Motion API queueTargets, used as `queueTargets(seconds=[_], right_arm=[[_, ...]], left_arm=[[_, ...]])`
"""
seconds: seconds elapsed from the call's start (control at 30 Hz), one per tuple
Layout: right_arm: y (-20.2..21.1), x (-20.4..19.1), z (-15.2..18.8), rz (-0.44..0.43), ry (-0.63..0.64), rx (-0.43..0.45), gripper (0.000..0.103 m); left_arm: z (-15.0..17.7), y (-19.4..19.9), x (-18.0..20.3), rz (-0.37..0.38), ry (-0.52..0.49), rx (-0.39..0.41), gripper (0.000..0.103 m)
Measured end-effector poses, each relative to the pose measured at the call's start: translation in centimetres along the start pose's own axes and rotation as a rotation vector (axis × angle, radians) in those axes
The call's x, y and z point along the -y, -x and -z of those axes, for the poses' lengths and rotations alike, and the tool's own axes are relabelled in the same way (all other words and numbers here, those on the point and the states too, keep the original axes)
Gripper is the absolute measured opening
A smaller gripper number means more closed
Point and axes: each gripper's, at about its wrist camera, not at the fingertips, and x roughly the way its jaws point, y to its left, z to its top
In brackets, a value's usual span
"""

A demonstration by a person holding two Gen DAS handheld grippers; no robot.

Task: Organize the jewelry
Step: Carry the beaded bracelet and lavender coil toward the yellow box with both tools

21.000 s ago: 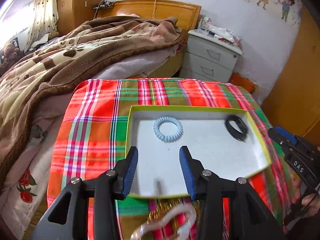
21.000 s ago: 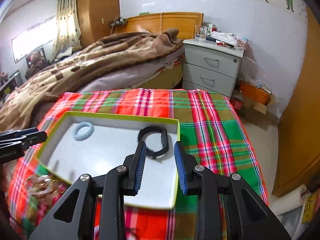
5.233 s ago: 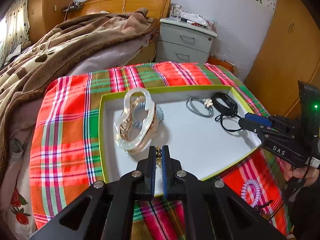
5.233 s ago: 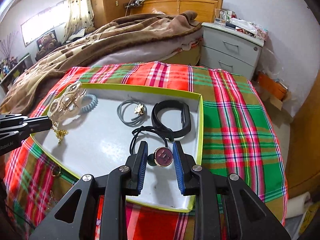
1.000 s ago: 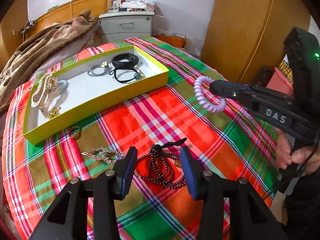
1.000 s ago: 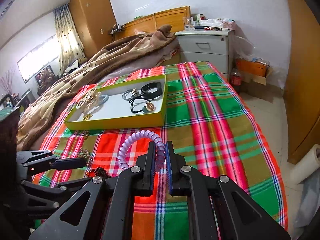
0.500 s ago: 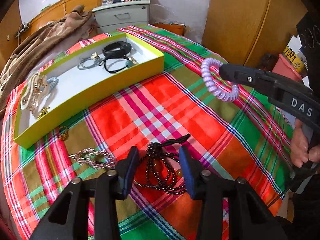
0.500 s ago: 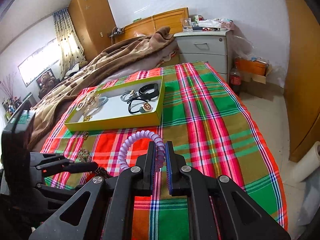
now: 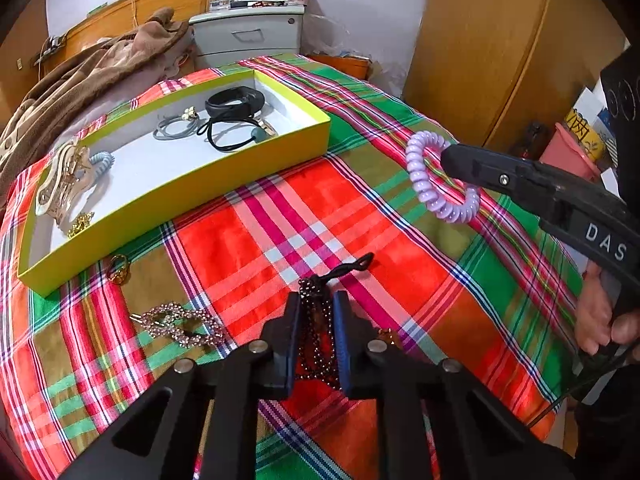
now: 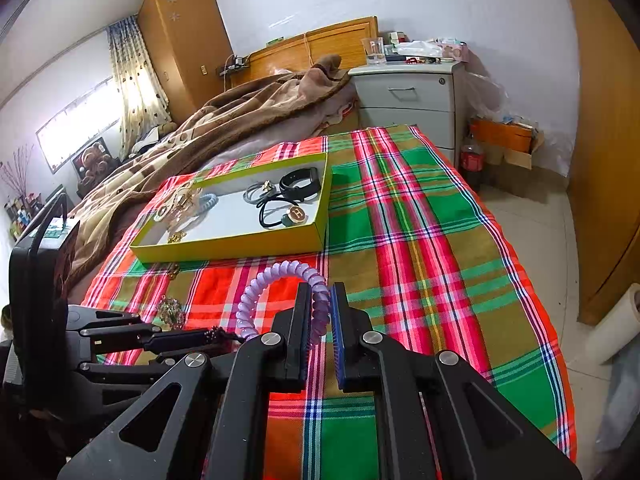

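My left gripper [image 9: 316,300] is shut on a dark beaded necklace [image 9: 316,332] lying on the plaid cloth; its black cord end [image 9: 352,266] sticks out ahead. My right gripper [image 10: 319,294] is shut on a purple spiral hair tie [image 10: 276,292] and holds it above the cloth; it also shows in the left wrist view [image 9: 436,176]. The yellow-green tray [image 9: 180,188] holds a black band [image 9: 234,100], a grey hair tie [image 9: 176,126], a black tie with a charm [image 9: 236,134], a light blue spiral tie [image 9: 100,160] and a clear claw clip [image 9: 60,184].
A rhinestone clip [image 9: 178,322] and a small gold ring [image 9: 119,270] lie on the cloth in front of the tray. A bed with a brown blanket [image 10: 224,120] and a grey nightstand [image 10: 408,96] stand behind. A wooden wardrobe [image 9: 512,48] is at the right.
My left gripper's jaws have closed in on the beaded necklace. My right gripper still holds the purple hair tie, which has shifted slightly toward the tray.
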Motion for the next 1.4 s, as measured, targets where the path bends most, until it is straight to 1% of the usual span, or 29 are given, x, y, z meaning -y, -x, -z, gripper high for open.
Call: queueTargets(seconds=[0.3,0.47,0.8,1.13,1.4], right_arm=[[0.1,-0.1,0.0,0.001,0.0,0.003,0.01],[0.3,-0.4,-0.2,-0.001,0.004,0.008,0.01],[0.7,-1.5,-1.4,-0.003,0.019,0.027,0.01],[0.3,-2.8,-3.3,-0.017,0.036,0.042,0.01],[-1.2,-3.6,-5.2,-0.03,0.044,0.039,0.01]], left_arm=[[-0.4,1.4,-0.2,0.021,0.016,0.057,0.016],[-0.6,2.2,-0.8,0.027,0.044,0.084,0.016],[-1.1,4.8,-1.5,0.025,0.063,0.157,0.016],[-2.6,7.4,-3.6,0.014,0.095,0.225,0.016],[-4.6,8.1,-6.6,0.002,0.133,0.246,0.016]])
